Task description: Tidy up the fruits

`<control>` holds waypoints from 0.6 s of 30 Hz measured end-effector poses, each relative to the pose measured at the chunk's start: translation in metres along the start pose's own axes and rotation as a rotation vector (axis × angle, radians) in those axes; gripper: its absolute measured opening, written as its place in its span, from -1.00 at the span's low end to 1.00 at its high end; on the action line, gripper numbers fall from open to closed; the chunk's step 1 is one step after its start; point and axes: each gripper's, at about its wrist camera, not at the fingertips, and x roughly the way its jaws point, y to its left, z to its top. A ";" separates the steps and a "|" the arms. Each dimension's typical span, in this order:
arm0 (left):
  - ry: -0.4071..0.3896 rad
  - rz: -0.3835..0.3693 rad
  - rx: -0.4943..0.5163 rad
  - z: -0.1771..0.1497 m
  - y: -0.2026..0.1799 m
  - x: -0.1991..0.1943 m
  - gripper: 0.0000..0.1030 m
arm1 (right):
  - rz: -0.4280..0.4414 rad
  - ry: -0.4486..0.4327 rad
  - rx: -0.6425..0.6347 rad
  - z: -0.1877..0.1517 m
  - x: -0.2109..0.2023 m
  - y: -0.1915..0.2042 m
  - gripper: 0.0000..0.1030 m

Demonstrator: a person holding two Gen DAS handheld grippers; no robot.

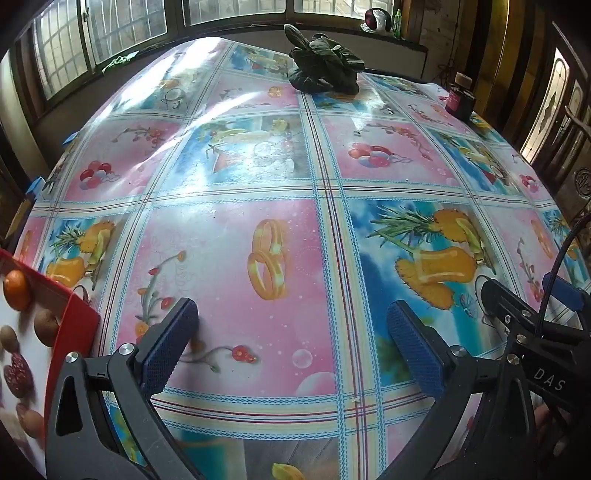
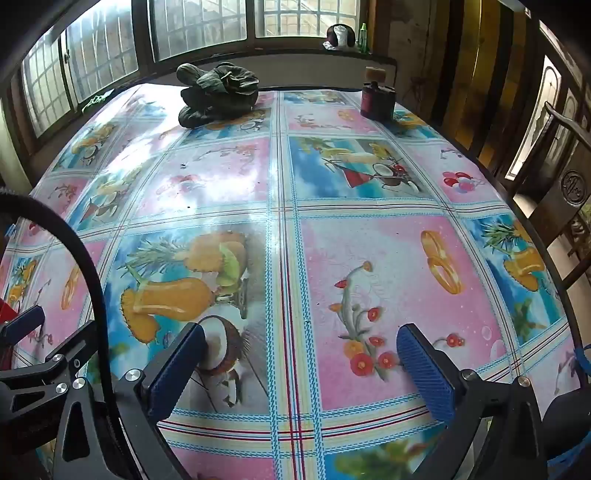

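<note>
Glossy patterned tablecloth [image 1: 236, 236] is covering the table, with a red-rimmed tray [image 1: 72, 328] lying at its left edge. Fruits [image 1: 16, 290] are sitting on that tray, left of the left gripper [image 1: 291, 328], whose jaws are gaping empty. Beside it the right gripper [image 2: 301, 360] is hanging equally wide, holding nothing.

Setting: home dining room. Evidence: table [image 2: 369, 258] under printed plastic tablecloth [image 1: 229, 236], barred windows [image 2: 199, 26] behind, carved wooden chair [image 2: 565, 184], bottles on windowsill [image 2: 364, 37].
</note>
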 end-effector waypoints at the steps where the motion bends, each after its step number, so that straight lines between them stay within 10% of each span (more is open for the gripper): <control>1: -0.004 -0.006 -0.004 0.000 0.000 0.000 1.00 | -0.002 0.000 -0.001 0.000 0.000 0.000 1.00; 18: -0.003 -0.008 -0.005 0.000 0.000 0.000 1.00 | -0.001 0.000 -0.001 0.000 0.000 0.000 1.00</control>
